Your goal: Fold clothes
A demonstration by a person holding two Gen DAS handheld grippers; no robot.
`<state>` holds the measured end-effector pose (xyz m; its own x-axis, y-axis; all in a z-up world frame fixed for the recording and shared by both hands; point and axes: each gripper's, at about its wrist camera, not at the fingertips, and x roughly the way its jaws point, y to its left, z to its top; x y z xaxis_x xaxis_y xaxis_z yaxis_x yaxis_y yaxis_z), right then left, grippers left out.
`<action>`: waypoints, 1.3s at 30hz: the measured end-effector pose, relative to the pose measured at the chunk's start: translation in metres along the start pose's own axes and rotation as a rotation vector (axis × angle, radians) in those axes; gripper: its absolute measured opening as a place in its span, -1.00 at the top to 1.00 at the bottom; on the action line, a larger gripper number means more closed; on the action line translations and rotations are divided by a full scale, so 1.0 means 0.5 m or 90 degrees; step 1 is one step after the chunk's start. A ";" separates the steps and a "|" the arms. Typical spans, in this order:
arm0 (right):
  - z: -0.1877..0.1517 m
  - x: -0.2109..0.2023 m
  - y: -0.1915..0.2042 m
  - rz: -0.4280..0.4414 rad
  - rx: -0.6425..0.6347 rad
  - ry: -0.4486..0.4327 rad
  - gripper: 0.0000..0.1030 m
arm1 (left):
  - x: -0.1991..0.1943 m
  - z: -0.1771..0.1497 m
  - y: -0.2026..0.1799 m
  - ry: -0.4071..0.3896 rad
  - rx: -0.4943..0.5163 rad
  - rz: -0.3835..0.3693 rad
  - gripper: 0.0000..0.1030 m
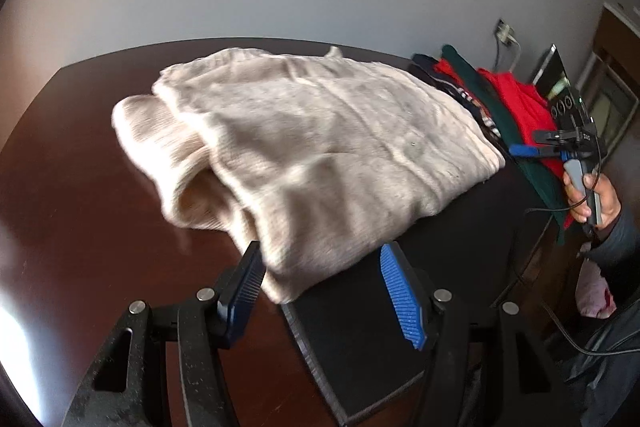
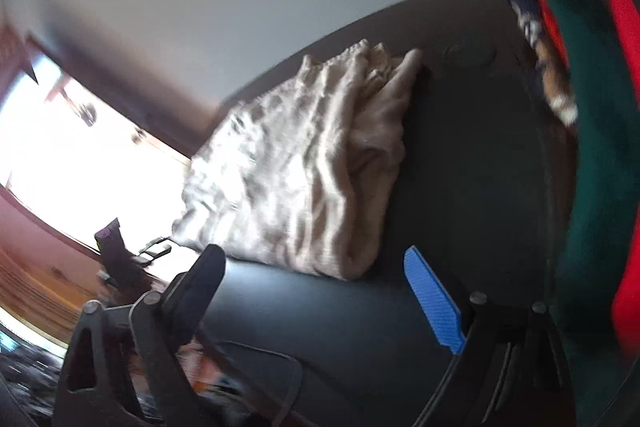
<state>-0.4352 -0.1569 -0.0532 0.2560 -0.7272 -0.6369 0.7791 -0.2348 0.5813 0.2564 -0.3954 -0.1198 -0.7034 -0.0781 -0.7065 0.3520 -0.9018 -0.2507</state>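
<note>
Folded cream sweater (image 1: 304, 147) on dark table (image 1: 80, 211).
Left gripper (image 1: 324, 291) and right gripper (image 2: 316, 291): fingers apart, holding nothing; red-green clothes pile (image 1: 516, 107) beside sweater.

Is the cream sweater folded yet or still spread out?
Folded: the cream sweater lies as a compact layered bundle, sleeve tucked in, on the table.

Cream ribbed knit sweater (image 1: 304, 147), glossy dark wood table (image 1: 80, 211), matt black mat (image 1: 452, 267), ridged blue plastic fingers (image 1: 400, 299).
</note>
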 end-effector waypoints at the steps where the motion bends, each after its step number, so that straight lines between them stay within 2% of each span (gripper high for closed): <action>1: -0.002 0.004 0.005 -0.006 -0.015 0.002 -0.71 | -0.003 -0.002 0.000 0.000 0.002 0.001 -0.20; 3: -0.005 0.013 0.016 -0.019 -0.046 0.007 -0.60 | 0.001 -0.001 0.003 -0.003 -0.004 -0.003 -0.20; 7: -0.012 0.028 0.050 -0.046 -0.099 0.019 -0.54 | -0.005 -0.012 0.012 -0.005 -0.017 -0.005 -0.20; 10: 0.004 0.051 0.053 -0.046 -0.100 0.038 -0.51 | 0.001 -0.012 0.013 0.001 -0.019 0.001 -0.20; 12: 0.010 0.064 0.049 -0.035 -0.096 0.048 -0.37 | 0.001 -0.012 0.010 -0.002 -0.011 0.003 -0.20; 16: 0.013 0.108 0.049 -0.034 -0.103 0.087 -0.34 | 0.000 -0.014 0.007 -0.015 -0.007 -0.002 -0.20; 18: 0.011 0.113 0.046 -0.013 -0.098 0.096 -0.16 | 0.000 -0.015 0.008 -0.021 -0.013 -0.005 -0.20; 20: 0.009 0.113 0.046 0.021 -0.090 0.109 0.18 | 0.003 -0.014 0.007 -0.020 -0.017 -0.008 -0.20; 24: -0.001 0.122 0.056 0.005 -0.111 0.126 0.23 | 0.011 -0.012 0.005 -0.013 -0.032 -0.024 -0.20; 25: -0.003 0.124 0.058 -0.003 -0.113 0.128 0.27 | 0.013 -0.012 0.006 -0.010 -0.038 -0.025 -0.17; 26: -0.005 0.125 0.061 -0.014 -0.118 0.128 0.40 | 0.013 -0.012 0.007 -0.011 -0.042 -0.022 0.11; 27: -0.007 0.126 0.065 -0.029 -0.125 0.127 0.60 | 0.013 -0.012 0.009 -0.011 -0.048 -0.015 0.63; 28: -0.009 0.124 0.072 -0.046 -0.137 0.125 0.66 | 0.013 -0.013 0.014 -0.006 -0.056 -0.005 0.86; 32: -0.023 0.115 0.102 -0.112 -0.198 0.129 0.77 | -0.009 -0.020 0.015 -0.016 -0.049 -0.004 0.88; 39: -0.050 0.105 0.116 -0.132 -0.211 0.201 0.83 | -0.093 -0.025 0.015 -0.023 -0.020 0.000 0.89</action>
<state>-0.3621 -0.1926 -0.0656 0.1976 -0.4446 -0.8737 0.9585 -0.0994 0.2673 0.2993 -0.3932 -0.0970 -0.7248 -0.0934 -0.6826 0.3704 -0.8882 -0.2718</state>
